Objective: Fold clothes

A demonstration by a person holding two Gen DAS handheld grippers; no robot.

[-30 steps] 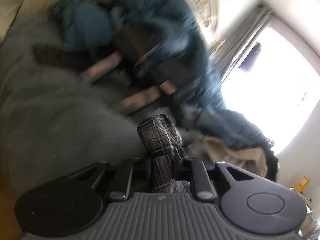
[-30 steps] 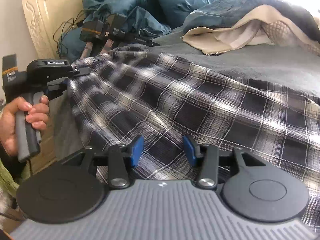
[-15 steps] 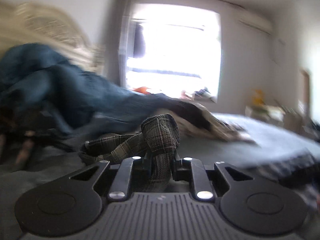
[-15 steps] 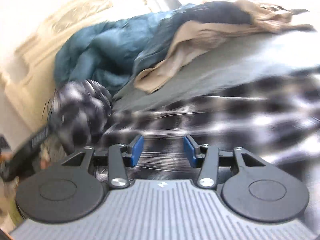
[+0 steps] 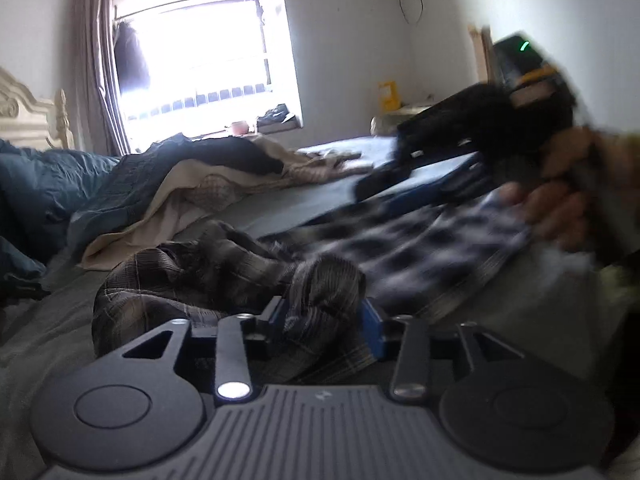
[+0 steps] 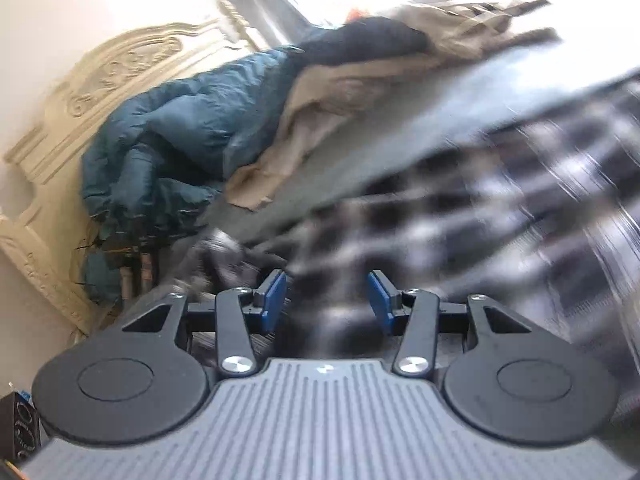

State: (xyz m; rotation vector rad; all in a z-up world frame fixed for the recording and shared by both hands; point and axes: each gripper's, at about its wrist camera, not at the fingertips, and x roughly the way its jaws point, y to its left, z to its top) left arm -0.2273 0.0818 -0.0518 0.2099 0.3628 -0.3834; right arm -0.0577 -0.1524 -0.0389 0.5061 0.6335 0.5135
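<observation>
A dark plaid shirt (image 5: 420,248) lies spread and motion-blurred over the grey bed sheet (image 5: 280,204). One bunched end of it sits between the pads of my left gripper (image 5: 325,320), whose jaws are opening; the fabric lump fills the gap loosely. In the right wrist view the same shirt (image 6: 480,220) streaks across below my right gripper (image 6: 328,300), which stands open just above the cloth with its blue pads apart. At the right of the left wrist view, a person's hand (image 5: 556,204) holds the other gripper's handle above the shirt's far edge.
A blue duvet (image 6: 180,128) and a beige cloth (image 6: 320,112) are heaped against the cream carved headboard (image 6: 100,80). Black devices with cables (image 6: 128,256) lie beside the duvet. A bright window (image 5: 200,48) is behind the bed, with clutter on the far side.
The left gripper swung from facing the duvet and headboard round to the window, carrying the bunched shirt end, then its jaws widened. The right gripper rolled and shifted over the shirt, still open.
</observation>
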